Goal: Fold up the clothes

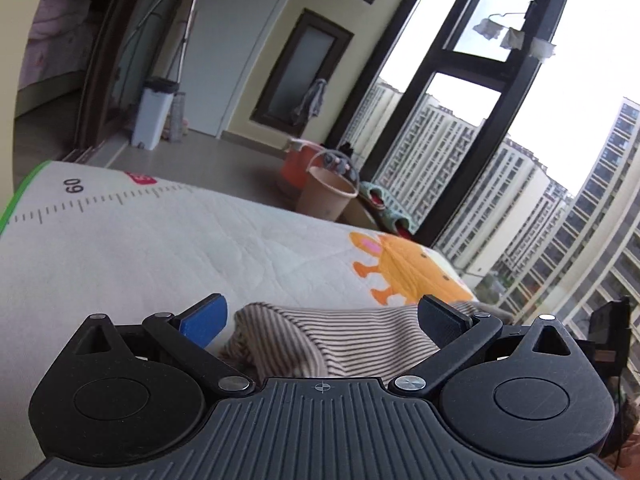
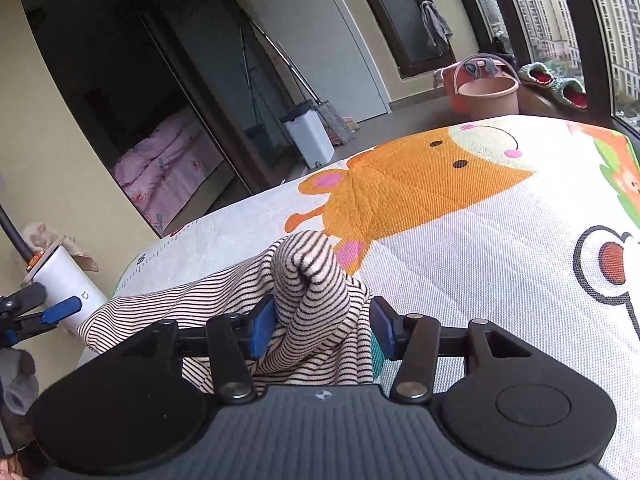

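Striped garment lying bunched on the play mat, just in front of the printed orange animal and partly overlapping its lower edge. Right gripper with blue pads set either side of a raised hump of the cloth, apparently pinching that fold, though pad contact on the far side hidden by fabric. Left gripper spread wide, nothing between its fingers, hovering just above the same garment on the side nearest the viewer, away from the orange animal. Folding judged barely begun: cloth crumpled, no flat panel or clean crease visible. Likely failure from here: lifting on a thick multi-layer bunch rather than a single edge, dragging the whole garment across the mat instead of turning one layer over. Second risk: the hump slipping out of a shallow pinch, since soft knit compresses and slides. Third: left fingers closing on a random wrinkle, producing a skewed fold.
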`<state>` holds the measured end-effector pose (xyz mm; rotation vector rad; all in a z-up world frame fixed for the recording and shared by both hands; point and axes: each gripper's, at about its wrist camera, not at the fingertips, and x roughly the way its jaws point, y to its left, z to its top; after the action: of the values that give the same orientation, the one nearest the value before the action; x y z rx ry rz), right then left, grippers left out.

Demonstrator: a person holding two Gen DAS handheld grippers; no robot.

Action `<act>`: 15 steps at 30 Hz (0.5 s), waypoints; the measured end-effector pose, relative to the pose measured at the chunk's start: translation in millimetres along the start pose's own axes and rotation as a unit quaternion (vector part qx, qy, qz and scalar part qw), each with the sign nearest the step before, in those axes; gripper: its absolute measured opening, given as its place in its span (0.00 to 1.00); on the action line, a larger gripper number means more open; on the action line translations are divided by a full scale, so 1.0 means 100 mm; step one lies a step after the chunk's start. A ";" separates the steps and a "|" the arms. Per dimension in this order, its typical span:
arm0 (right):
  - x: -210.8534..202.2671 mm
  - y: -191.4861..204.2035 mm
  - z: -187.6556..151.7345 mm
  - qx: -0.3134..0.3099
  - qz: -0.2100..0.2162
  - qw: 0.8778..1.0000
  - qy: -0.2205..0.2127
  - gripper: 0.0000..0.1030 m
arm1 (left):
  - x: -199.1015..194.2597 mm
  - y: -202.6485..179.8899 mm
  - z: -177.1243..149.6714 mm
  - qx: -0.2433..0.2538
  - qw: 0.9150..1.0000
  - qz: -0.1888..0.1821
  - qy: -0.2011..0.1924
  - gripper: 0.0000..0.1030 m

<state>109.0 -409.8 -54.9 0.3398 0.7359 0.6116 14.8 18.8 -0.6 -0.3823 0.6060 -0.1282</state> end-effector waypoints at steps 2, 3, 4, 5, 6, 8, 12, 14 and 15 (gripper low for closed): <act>-0.11 0.03 0.07 -0.013 0.006 1.000 0.000 0.54 | 0.20 0.03 -0.05 0.014 0.999 0.024 0.038 1.00; -0.18 0.05 0.12 -0.020 0.007 1.000 -0.004 0.58 | 0.30 0.03 -0.08 0.025 0.998 0.038 0.054 1.00; -0.27 0.07 0.20 -0.025 0.010 1.000 -0.014 0.64 | 0.37 0.03 -0.11 0.035 0.996 0.052 0.065 1.00; -0.37 0.08 0.28 -0.026 0.015 0.999 -0.026 0.67 | 0.42 0.05 -0.14 0.039 0.995 0.061 0.072 1.00; -0.45 0.08 0.36 -0.026 0.022 0.999 -0.038 0.71 | 0.44 0.07 -0.16 0.036 0.994 0.062 0.076 1.00; -0.56 0.09 0.55 -0.030 0.027 0.997 -0.061 0.76 | 0.43 0.12 -0.18 0.035 0.995 0.057 0.073 1.00; -0.33 0.09 0.80 -0.047 0.014 0.997 -0.063 0.80 | 0.39 0.14 -0.20 0.045 0.995 0.055 0.072 1.00; -0.17 0.06 0.69 -0.042 0.021 0.998 -0.038 0.80 | 0.38 0.14 -0.20 0.047 0.995 0.054 0.072 1.00; -0.09 0.05 0.63 -0.039 0.025 0.999 -0.025 0.80 | 0.37 0.15 -0.20 0.045 0.995 0.052 0.071 1.00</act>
<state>147.0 -416.8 -3.6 0.3011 0.6558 0.6743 33.1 18.3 -41.5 -0.2546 0.7571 -0.0833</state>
